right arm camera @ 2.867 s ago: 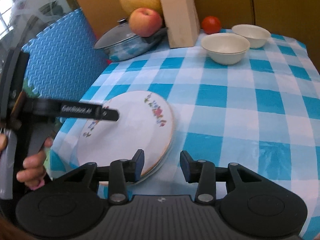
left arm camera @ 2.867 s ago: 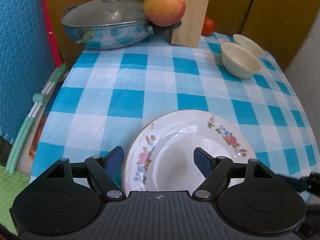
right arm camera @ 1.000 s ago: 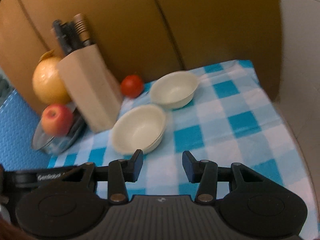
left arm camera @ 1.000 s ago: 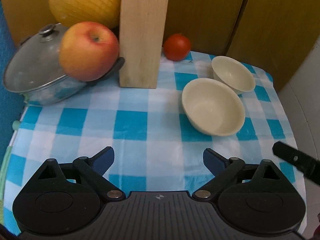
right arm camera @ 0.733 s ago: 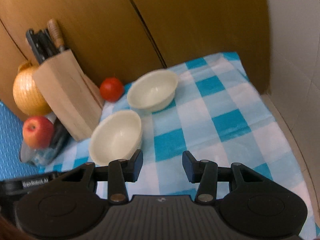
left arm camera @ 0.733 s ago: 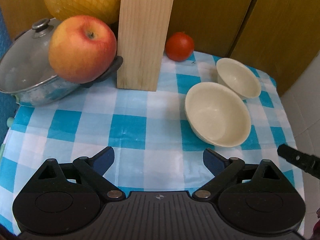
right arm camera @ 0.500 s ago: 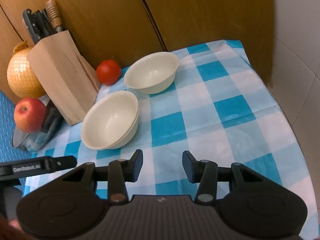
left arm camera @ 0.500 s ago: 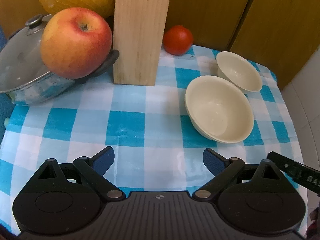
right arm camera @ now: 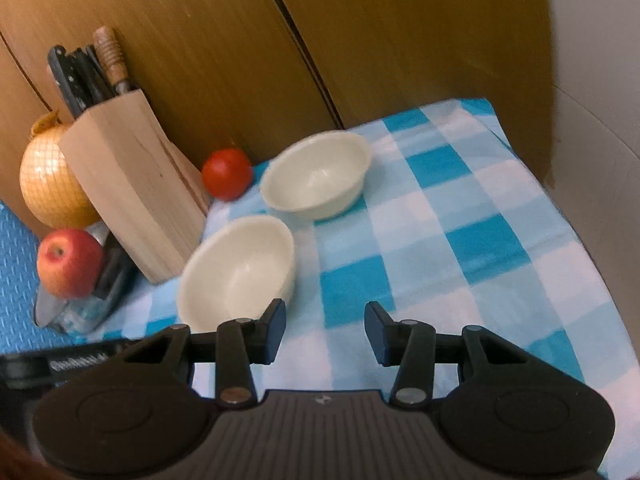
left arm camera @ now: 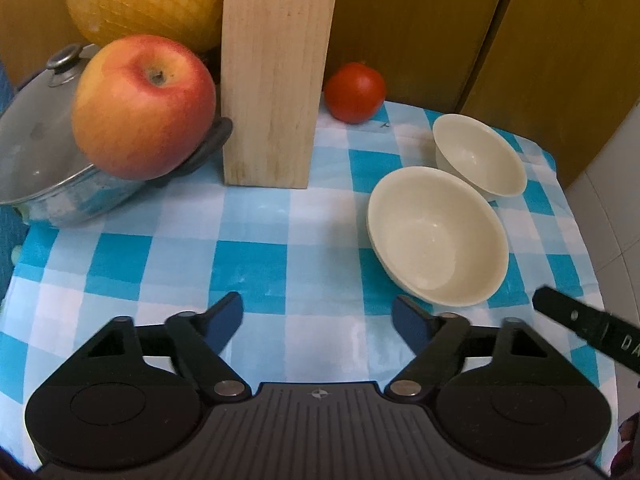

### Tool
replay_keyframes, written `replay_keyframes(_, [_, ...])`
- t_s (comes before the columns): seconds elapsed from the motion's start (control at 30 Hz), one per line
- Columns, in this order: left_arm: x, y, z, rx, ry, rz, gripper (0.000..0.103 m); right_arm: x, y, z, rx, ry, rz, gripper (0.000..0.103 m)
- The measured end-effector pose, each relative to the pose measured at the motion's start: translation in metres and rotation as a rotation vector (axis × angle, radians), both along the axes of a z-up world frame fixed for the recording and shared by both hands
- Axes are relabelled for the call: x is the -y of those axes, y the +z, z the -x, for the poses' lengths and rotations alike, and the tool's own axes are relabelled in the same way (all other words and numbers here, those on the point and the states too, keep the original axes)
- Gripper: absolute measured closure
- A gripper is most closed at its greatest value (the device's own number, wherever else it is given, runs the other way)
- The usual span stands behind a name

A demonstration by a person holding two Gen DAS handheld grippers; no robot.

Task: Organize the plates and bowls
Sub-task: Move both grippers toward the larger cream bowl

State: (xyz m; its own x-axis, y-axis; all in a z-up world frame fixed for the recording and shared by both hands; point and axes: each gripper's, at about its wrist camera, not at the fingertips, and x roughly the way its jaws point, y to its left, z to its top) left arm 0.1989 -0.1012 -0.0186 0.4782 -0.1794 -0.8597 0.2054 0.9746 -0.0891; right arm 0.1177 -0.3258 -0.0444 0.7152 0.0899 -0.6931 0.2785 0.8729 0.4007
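Both jaws released; right gripper (left arm camera: pixel 592 330) lettering reads "DA", perhaps; rest blurred.

Both wrist views over bowls (left arm camera: pixel 436 236)

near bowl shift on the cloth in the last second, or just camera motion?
No. In the left wrist view the near bowl sits the same way beside the far bowl and knife block; only the cameras moved.

Desk (left arm camera: pixel 256 268) under blue-and-white checked cloth
Carrying: near bowl (left arm camera: pixel 438 236), far bowl (left arm camera: pixel 478 160), tomato (left arm camera: pixel 355 92), knife block (left arm camera: pixel 276 72), lidded pot (left arm camera: pixel 36 160) standing directly on it.
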Motion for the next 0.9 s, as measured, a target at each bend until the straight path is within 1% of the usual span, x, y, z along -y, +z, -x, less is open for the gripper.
replay_keyframes(0.1, [0.003, 0.006, -0.005, 0.011, -0.007, 0.023, 0.022, -0.002, 0.011, -0.007, 0.049, 0.013, -0.025, 0.06])
replay_keyframes(0.23, [0.012, 0.017, -0.017, 0.06, -0.012, 0.04, 0.021, -0.004, 0.009, -0.021, 0.05, 0.022, -0.079, 0.06])
replay_keyframes(0.37, [0.021, 0.01, -0.031, 0.03, -0.017, 0.06, 0.023, -0.003, 0.001, -0.03, 0.041, 0.014, -0.108, 0.06])
replay_keyframes(0.47, [0.028, 0.0, -0.035, 0.019, -0.015, 0.016, 0.026, -0.004, 0.003, -0.032, 0.055, 0.018, -0.099, 0.06])
replay_keyframes(0.53, [0.031, -0.006, -0.037, 0.019, -0.008, -0.022, 0.031, -0.005, 0.006, -0.033, 0.071, 0.026, -0.095, 0.06])
replay_keyframes(0.57, [0.032, -0.008, -0.039, 0.019, -0.004, -0.028, 0.035, -0.006, 0.007, -0.034, 0.074, 0.036, -0.097, 0.06])
replay_keyframes(0.67, [0.03, -0.013, -0.042, -0.007, -0.006, -0.007, 0.037, -0.009, 0.003, -0.038, 0.066, 0.053, -0.132, 0.06])
replay_keyframes(0.8, [0.034, -0.015, -0.043, -0.011, -0.038, 0.003, 0.037, -0.009, 0.0, -0.042, 0.062, 0.062, -0.172, 0.06])
replay_keyframes(0.9, [0.034, -0.016, -0.045, -0.024, -0.048, 0.039, 0.036, -0.008, -0.001, -0.043, 0.061, 0.06, -0.199, 0.06])
